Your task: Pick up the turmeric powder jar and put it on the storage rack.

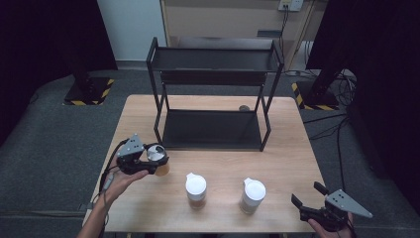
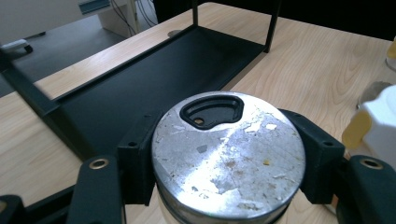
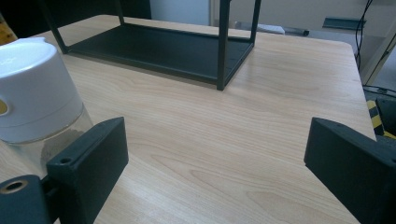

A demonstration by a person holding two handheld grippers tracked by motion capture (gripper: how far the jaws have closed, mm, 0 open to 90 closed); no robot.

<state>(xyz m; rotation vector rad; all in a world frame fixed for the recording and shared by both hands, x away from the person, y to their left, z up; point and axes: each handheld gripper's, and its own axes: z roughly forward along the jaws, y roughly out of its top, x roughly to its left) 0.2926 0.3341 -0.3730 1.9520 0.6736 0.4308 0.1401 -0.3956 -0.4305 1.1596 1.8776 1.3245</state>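
My left gripper [image 1: 155, 161] is shut on a jar with a scuffed silver lid [image 2: 228, 154], its black pads [image 2: 135, 161] pressing both sides. In the high view that jar [image 1: 158, 158] hangs just off the front left corner of the black two-tier rack [image 1: 213, 94]. Two white-capped jars stand near the table's front edge, one at centre [image 1: 195, 189] and one to its right [image 1: 252, 195]. My right gripper [image 1: 308, 198] rests open at the front right corner with nothing between its jaws. Its own view has a white-capped jar [image 3: 35, 91] at the left.
The rack's lower shelf [image 2: 154, 79] lies bare on the wooden table [image 1: 287, 148], and its upper shelf [image 1: 213, 59] is bare too. Black stands with striped bases [image 1: 89, 91] sit on the grey floor behind the table.
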